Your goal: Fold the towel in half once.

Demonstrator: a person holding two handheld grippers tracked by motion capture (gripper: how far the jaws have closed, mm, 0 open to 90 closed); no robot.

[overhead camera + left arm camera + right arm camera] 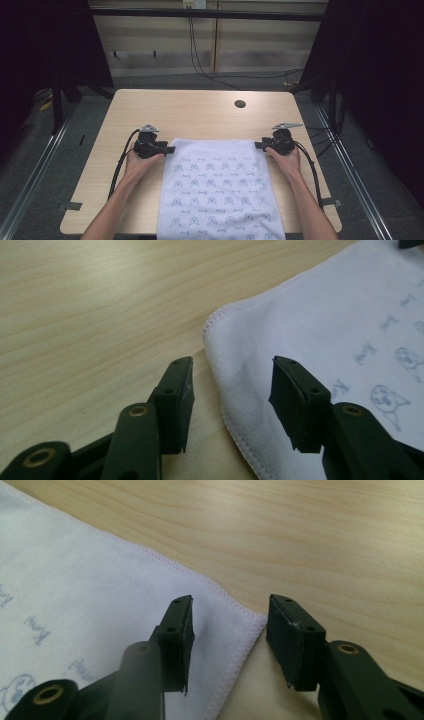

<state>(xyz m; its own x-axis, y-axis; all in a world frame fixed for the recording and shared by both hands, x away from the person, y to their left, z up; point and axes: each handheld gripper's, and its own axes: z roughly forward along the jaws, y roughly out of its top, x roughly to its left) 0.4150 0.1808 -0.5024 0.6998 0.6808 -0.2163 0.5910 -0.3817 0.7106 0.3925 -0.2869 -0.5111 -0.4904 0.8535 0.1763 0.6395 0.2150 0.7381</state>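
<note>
A: Start on the left. What is the left gripper (pixel 170 149) doing?

B: It sits at the far left corner of the white printed towel (pixel 220 185), which lies flat on the wooden table (pixel 200 112) with its near end hanging over the edge by the person. In the left gripper view its jaws stand well apart, one on bare wood, the other over the cloth, with the towel's stitched edge (pixel 235 430) between them. Nothing is pinched.

A: And on the right?

B: Much the same. The right gripper (pixel 259 145) is at the far right corner (pixel 255 622), jaws wide, with the hem between them and nothing gripped.

A: What could go wrong, in your judgement?

B: The cloth is thin and lies flat. If the jaws close without getting under the hem, they may slide off or catch only the stitching, and the corner would slip free on lifting. If one side grips before the other, the towel would likely skew or wrinkle.
</note>
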